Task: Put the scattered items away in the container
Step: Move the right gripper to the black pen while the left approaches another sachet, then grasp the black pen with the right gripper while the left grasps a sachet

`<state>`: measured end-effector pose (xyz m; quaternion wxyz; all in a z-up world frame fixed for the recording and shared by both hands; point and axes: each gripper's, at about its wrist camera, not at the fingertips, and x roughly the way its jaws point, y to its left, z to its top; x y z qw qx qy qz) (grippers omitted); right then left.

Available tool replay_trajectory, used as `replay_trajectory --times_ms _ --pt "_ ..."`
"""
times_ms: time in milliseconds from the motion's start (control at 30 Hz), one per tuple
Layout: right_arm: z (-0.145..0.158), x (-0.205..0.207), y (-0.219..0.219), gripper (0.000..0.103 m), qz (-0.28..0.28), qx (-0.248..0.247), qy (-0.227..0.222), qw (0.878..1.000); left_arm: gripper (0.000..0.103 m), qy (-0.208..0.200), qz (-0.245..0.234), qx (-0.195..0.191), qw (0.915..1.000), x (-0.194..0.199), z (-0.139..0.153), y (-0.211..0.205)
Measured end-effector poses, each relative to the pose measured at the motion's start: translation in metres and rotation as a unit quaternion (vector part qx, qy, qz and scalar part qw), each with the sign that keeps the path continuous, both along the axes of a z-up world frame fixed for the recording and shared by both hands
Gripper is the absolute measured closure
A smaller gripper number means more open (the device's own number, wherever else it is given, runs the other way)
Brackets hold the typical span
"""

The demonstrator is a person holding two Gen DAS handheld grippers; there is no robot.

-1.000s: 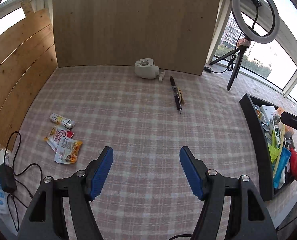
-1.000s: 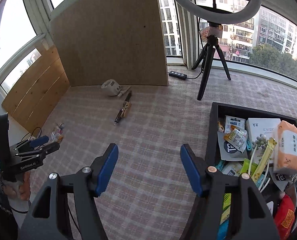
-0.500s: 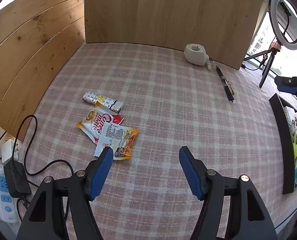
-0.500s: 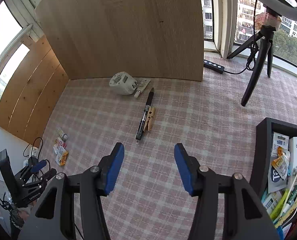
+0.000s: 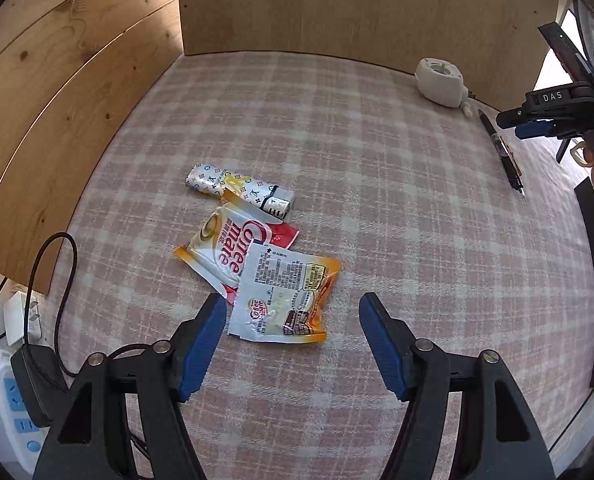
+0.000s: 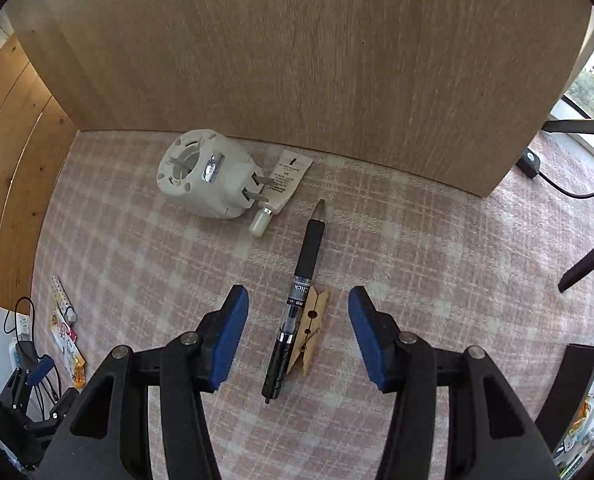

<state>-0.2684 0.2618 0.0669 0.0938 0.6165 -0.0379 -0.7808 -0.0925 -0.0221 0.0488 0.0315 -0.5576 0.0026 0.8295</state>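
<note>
My left gripper [image 5: 291, 332] is open, low over the plaid cloth, with a white-and-orange sachet [image 5: 285, 294] between its fingers. A Coffee-mate sachet [image 5: 229, 250] lies partly under it and a patterned lighter [image 5: 239, 190] just beyond. My right gripper [image 6: 297, 326] is open and straddles a black pen [image 6: 299, 300] and a wooden clothespin [image 6: 311, 330] lying side by side. A white plug-in device [image 6: 207, 178] and a small white tube [image 6: 283, 186] lie past the pen. The black container's rim [image 5: 591, 280] shows at the right edge.
A wooden board [image 6: 297, 60] stands upright behind the items and wooden panels [image 5: 57, 80] wall the left side. A power strip with cables [image 5: 17, 400] lies off the cloth at the left. A tripod leg [image 6: 589, 256] stands at the right.
Both grippers have moved forward and down: the left one onto the sachets, the right one away from the container and over the pen and clothespin. Both stay open.
</note>
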Motion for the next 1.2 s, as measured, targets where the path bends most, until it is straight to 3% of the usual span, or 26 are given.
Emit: replay_trajectory --times_ms 333,500,567,733,800,1033,1200 --pt "-0.019 -0.020 -0.010 0.052 0.012 0.004 -0.026 1.000 0.037 -0.036 -0.005 -0.014 0.9992 -0.014 -0.023 0.003" --pt "-0.026 -0.023 -0.012 0.055 0.017 0.004 -0.038 0.999 0.040 -0.031 -0.014 -0.013 0.9993 -0.015 -0.024 0.006" --pt "-0.027 -0.022 -0.013 0.059 0.022 0.012 -0.039 0.999 0.047 -0.027 -0.020 -0.012 0.9994 -0.014 -0.023 0.009" --pt "-0.026 -0.017 -0.014 0.082 0.032 0.019 -0.046 0.998 0.049 -0.018 -0.022 -0.012 0.9995 -0.012 -0.024 0.012" --pt "-0.026 -0.014 -0.014 0.087 0.034 0.015 -0.047 0.998 0.049 -0.015 -0.022 -0.011 0.9996 -0.010 -0.024 0.013" --pt "-0.023 -0.008 -0.020 0.090 0.037 0.019 -0.037 0.998 0.053 -0.008 -0.026 -0.003 0.9996 0.002 -0.024 0.015" --pt "-0.015 0.029 -0.026 0.092 0.033 -0.011 -0.032 0.999 0.061 -0.005 -0.022 0.027 0.9994 0.025 -0.021 0.018"
